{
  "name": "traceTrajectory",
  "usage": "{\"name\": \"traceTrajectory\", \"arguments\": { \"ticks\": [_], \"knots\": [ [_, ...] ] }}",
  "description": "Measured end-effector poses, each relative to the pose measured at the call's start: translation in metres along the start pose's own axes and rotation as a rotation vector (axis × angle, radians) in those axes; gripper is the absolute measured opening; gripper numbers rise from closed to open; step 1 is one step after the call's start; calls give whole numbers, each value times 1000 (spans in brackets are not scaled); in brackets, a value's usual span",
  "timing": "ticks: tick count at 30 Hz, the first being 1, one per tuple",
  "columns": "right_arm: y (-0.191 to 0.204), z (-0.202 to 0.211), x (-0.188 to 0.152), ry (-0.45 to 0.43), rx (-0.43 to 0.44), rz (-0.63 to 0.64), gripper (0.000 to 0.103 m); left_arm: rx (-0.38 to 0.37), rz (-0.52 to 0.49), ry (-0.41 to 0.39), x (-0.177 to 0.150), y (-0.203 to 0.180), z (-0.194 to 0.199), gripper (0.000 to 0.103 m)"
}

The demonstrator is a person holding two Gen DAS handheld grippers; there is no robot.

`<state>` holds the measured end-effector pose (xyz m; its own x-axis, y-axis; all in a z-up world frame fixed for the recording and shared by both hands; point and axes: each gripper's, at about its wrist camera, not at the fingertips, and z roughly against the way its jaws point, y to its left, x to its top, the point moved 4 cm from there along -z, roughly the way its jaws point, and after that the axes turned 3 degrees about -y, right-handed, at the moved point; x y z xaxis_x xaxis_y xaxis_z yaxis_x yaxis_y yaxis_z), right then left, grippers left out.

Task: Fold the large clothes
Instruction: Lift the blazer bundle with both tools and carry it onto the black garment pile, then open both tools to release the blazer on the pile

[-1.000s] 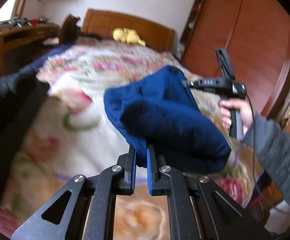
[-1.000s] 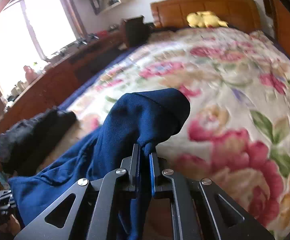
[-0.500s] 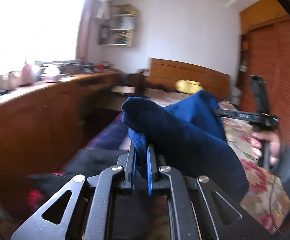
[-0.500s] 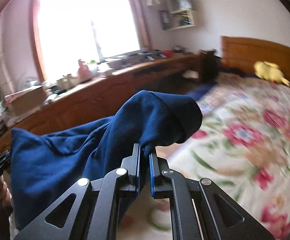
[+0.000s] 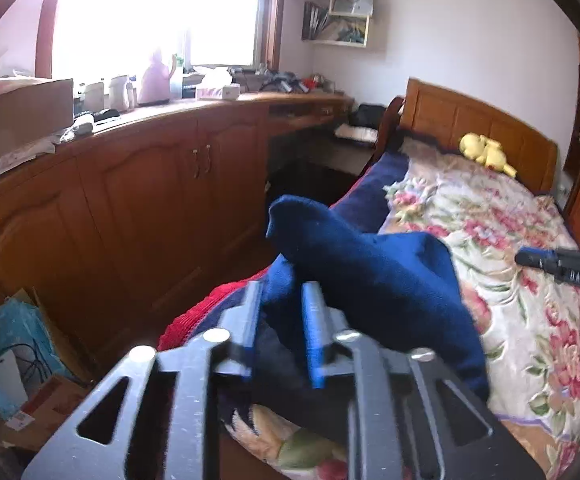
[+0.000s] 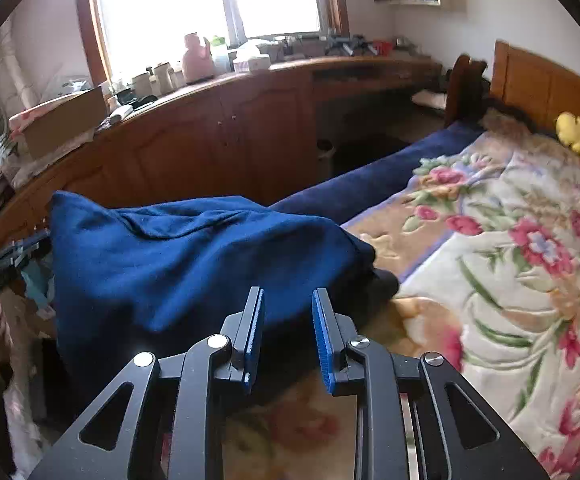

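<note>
Both grippers have just opened, releasing the navy garment point(image 6: 194, 264). It now lies bunched at the bed's point(image 6: 522, 280) near-left edge, long axis across the frame. Left gripper point(image 5: 282, 332) gapes with cloth between; right gripper point(image 6: 288, 336) gapes empty. Soft, limp, probably light: pinch corners or hem.

The floral bedspread point(image 6: 510, 264) lies bare and passable to the right of the folded blue garment point(image 6: 194, 256), bounded by the wooden cabinet run point(image 5: 138, 200) on the left, the headboard point(image 5: 478, 128) and a yellow plush toy point(image 5: 486, 152) at the far end.
</note>
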<state>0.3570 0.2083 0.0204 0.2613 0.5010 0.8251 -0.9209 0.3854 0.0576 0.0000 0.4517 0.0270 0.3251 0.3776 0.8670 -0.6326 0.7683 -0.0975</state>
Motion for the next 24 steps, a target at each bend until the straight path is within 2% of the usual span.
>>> {"name": "traceTrajectory", "arguments": {
  "ticks": [5,7,8,11,18,22,24],
  "knots": [
    [1,53,-35,-47,-42,-19,34,-64,-61,-42,8,-31,31,48],
    [2,75,-49,-59,-73,-36,36,-118,-97,-60,7,-50,46,63],
    [13,96,-53,-70,-92,-41,36,-132,-106,-68,8,-57,50,67],
    [13,136,-69,-121,-196,-56,39,-201,-155,-91,4,-90,71,79],
    [22,223,-115,-205,-298,-111,52,-371,-240,-90,-25,-172,105,84],
    [31,259,-151,-233,-347,-148,62,-482,-260,-72,-52,-220,125,84],
    [37,272,-168,-246,-375,-155,64,-508,-279,-70,-65,-237,135,84]
  ]
}}
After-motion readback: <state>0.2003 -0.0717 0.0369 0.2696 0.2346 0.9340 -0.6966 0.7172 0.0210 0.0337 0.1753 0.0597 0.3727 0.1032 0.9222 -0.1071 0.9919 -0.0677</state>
